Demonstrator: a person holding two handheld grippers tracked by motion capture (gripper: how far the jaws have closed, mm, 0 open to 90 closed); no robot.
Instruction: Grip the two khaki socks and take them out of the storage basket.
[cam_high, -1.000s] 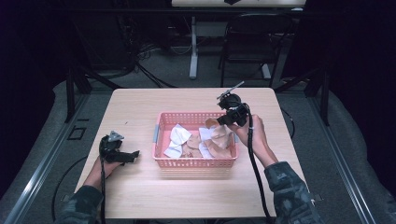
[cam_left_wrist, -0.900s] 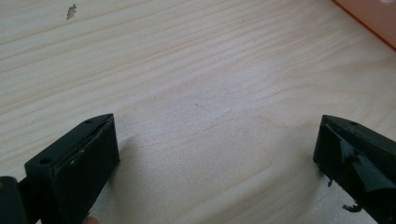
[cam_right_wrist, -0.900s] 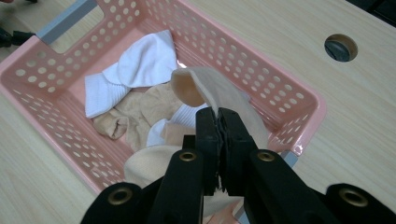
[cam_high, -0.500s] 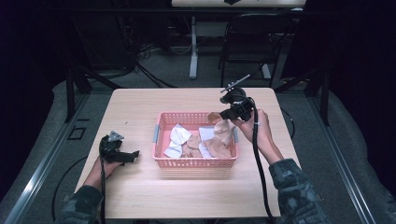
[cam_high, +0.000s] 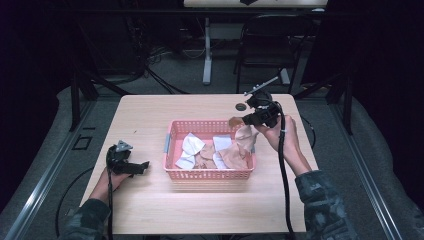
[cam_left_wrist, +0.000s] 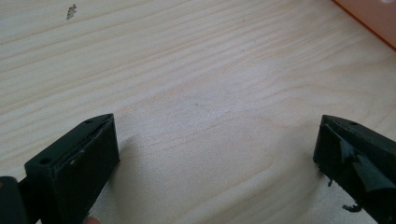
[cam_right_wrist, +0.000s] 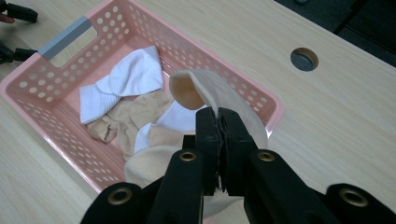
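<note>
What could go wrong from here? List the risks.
The right gripper pinches only a thin fold of the beige fabric sock, so it may slip free. The sock's lower end lies in the pink perforated plastic basket among other socks, so lifting could drag one out.
</note>
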